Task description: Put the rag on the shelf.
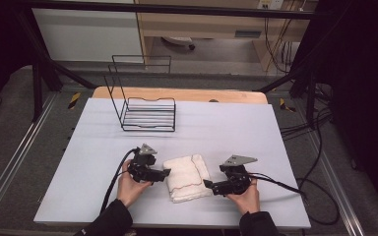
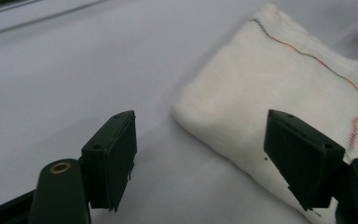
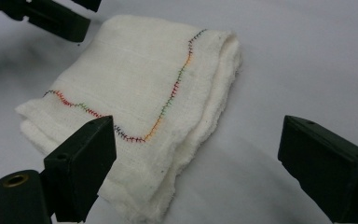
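White folded gauze cloth (image 3: pixel 135 93), stitched edge

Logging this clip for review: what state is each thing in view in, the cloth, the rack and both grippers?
White cloth: folded, flat on the table, in neither gripper.
Wire rack: upright, empty, at the far side.
Left gripper: jaws open, cloth edge just inside, unpressed.
Right gripper: jaws open, cloth corner between, unpressed.
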The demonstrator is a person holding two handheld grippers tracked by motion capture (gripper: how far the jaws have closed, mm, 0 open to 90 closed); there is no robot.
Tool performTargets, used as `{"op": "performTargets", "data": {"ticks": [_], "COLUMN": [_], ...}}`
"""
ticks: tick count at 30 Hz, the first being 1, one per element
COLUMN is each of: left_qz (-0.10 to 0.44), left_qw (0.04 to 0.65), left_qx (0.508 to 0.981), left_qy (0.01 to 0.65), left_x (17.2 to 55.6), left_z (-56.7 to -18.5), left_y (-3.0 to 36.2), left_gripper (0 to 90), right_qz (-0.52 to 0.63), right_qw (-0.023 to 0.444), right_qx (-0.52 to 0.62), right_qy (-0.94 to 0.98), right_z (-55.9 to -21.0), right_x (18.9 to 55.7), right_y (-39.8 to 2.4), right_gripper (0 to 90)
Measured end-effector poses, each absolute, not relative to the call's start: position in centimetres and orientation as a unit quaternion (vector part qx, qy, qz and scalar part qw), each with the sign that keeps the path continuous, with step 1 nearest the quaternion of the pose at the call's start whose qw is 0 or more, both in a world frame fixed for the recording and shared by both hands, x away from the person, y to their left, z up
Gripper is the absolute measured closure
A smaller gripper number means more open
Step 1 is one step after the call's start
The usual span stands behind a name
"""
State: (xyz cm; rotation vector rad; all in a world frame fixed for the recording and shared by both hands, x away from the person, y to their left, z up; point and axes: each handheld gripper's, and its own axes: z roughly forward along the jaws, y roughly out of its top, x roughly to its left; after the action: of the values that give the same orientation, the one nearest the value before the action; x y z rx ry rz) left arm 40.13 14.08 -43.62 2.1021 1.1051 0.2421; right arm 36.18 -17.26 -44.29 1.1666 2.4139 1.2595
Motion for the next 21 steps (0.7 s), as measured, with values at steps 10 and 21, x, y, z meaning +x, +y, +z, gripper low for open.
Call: {"op": "performTargets", "data": {"ticks": [10,21], "left_qz": [0.08,0.06], "left_qw": [0.371,0.376], "left_qx": [0.806,0.805], "left_qy": [0.454,0.455], "left_x": [41.4,41.2], "left_z": [-44.4,-44.7], "left_y": [13.7,13.3], "left_gripper": [55.8,70.9], "right_qz": [0.419,0.437], "right_qw": [0.093,0.101], "right_qx": [0.392,0.385], "right_qy": [0.813,0.806], "right_z": [-44.0,-43.9], "right_x": [36.5,37.2], "right_y": [-17.5,-17.5], "right_gripper": [6.0,7.0]}}
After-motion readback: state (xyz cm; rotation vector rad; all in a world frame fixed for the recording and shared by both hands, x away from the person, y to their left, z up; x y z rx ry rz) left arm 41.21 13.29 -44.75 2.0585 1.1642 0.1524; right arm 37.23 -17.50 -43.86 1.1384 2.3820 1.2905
